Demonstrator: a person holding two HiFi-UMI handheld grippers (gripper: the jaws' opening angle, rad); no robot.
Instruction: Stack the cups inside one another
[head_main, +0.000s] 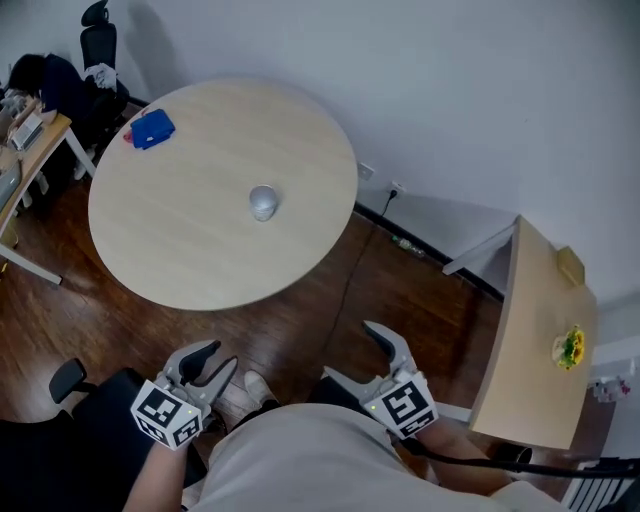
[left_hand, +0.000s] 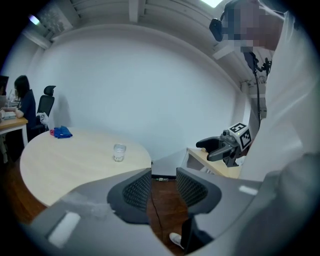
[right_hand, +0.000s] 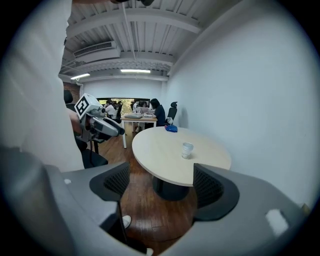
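A clear cup (head_main: 263, 202), which may be a stack, stands upright near the middle of the round pale wood table (head_main: 180, 250). It also shows in the left gripper view as the cup (left_hand: 119, 152) and in the right gripper view as the cup (right_hand: 187, 150). Both grippers hang low by the person's body, well short of the table. My left gripper (head_main: 218, 356) is open by a narrow gap, holding nothing. My right gripper (head_main: 350, 350) is open wide and holds nothing.
A blue cloth (head_main: 152, 129) lies at the table's far left edge. A second wooden table (head_main: 540, 330) with yellow flowers (head_main: 570, 347) stands to the right. Office chairs (head_main: 98, 40) and a desk (head_main: 30, 140) are at the far left, where a person (left_hand: 22, 100) sits. Dark wood floor (head_main: 300, 320) separates me from the table.
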